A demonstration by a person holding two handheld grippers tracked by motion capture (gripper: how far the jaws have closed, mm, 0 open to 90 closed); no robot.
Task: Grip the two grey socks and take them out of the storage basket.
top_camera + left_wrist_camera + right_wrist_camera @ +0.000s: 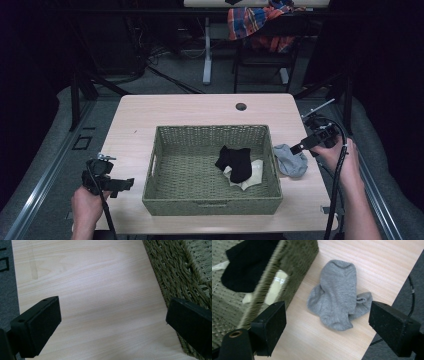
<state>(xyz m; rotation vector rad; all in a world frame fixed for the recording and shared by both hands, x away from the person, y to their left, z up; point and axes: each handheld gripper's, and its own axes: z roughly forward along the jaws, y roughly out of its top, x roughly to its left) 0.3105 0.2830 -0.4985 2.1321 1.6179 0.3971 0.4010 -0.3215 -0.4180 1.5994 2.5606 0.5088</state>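
Observation:
A woven green basket (165,200) sits mid-table and holds a black sock (235,161) lying over a cream sock (253,172). A grey sock (291,160) lies on the table just right of the basket. My right gripper (298,147) hovers above that grey sock (337,296), jaws wide apart with nothing between them. In the right gripper view the basket wall (287,272) and the black sock (244,265) show at left. My left gripper (122,185) is held open over bare table left of the basket (180,272).
The light wood table (200,107) has a round cable hole (241,106) at the back. Its right edge runs close to the grey sock. A chair with plaid cloth (255,22) stands beyond the table. Grey floor (7,290) lies off the left edge.

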